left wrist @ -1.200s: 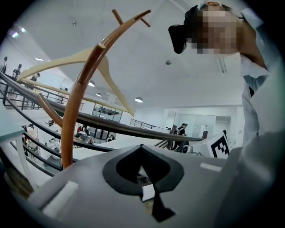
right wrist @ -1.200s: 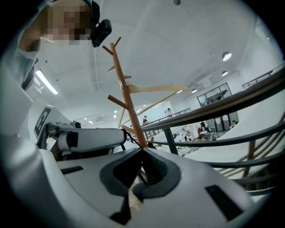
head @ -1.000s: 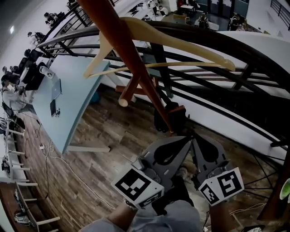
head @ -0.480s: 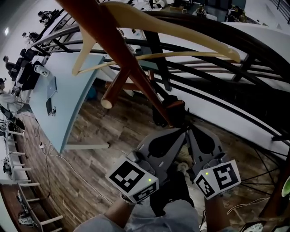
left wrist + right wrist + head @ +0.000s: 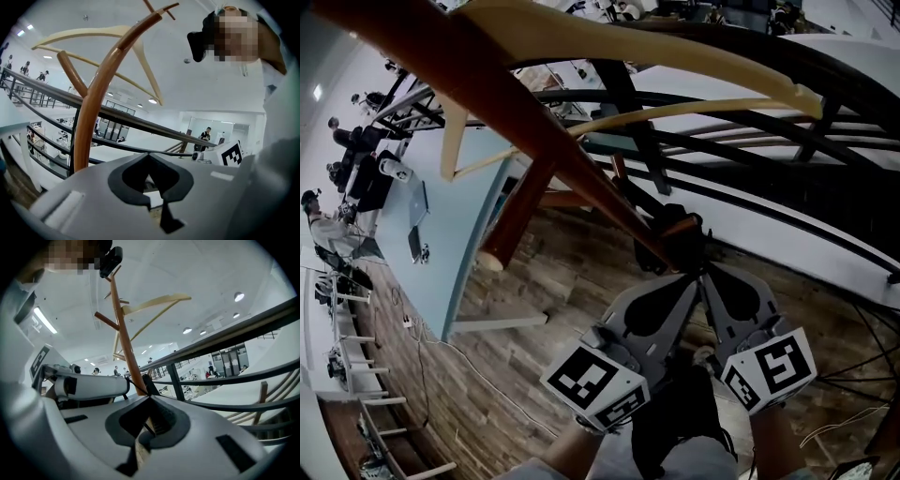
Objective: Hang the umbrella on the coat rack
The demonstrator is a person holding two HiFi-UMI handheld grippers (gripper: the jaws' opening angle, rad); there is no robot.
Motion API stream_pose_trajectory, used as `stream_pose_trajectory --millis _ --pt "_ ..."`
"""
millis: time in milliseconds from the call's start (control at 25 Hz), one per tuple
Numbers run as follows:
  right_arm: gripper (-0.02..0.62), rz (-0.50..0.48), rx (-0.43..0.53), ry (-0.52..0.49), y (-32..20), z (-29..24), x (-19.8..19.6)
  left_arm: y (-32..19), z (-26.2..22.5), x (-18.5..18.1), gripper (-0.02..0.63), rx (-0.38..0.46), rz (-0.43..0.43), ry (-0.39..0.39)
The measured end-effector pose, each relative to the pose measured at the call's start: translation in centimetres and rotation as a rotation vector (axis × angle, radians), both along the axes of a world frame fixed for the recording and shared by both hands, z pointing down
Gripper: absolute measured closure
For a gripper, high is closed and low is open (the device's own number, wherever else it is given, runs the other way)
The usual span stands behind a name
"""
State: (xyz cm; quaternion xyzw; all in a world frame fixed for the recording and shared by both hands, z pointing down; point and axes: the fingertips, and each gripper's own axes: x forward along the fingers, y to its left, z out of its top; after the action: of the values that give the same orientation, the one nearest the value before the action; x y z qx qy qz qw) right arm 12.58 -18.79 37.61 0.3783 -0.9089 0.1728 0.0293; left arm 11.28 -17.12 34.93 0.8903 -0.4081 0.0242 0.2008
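1. The black umbrella [image 5: 670, 246] sat low against the rack pole [image 5: 581, 173], just past the tips of both grippers.
2. The right gripper [image 5: 150, 398] was beside the pole, its jaws together on a thin black strap [image 5: 138, 388] that ran up to the pole.
3. The left gripper [image 5: 149, 154] was closed on nothing, its tips also near the pole and just left of the right one.
4. Higher on the pole, a peg [image 5: 516, 211] stuck out to the left, and a hanger [image 5: 675, 56] hung above it.
5. A railing [image 5: 750, 178] ran close behind the pole. Left of the pole lay open floor [image 5: 534, 281], as far as a table [image 5: 450, 244].
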Motion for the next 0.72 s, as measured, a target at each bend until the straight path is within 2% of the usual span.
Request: stream_pose_trajectory --millis 520,720 --pt "0.595 -0.005 -0.002 0.054 -1.8 4.6 -0.5 -1.8 4.8 -1.0 0.604 0.004 -0.011 -0.036" --pt "0.595 -0.036 0.007 0.106 -3.0 5.9 -0.8 -3.1 6.1 -1.3 0.604 0.010 -0.028 -0.041"
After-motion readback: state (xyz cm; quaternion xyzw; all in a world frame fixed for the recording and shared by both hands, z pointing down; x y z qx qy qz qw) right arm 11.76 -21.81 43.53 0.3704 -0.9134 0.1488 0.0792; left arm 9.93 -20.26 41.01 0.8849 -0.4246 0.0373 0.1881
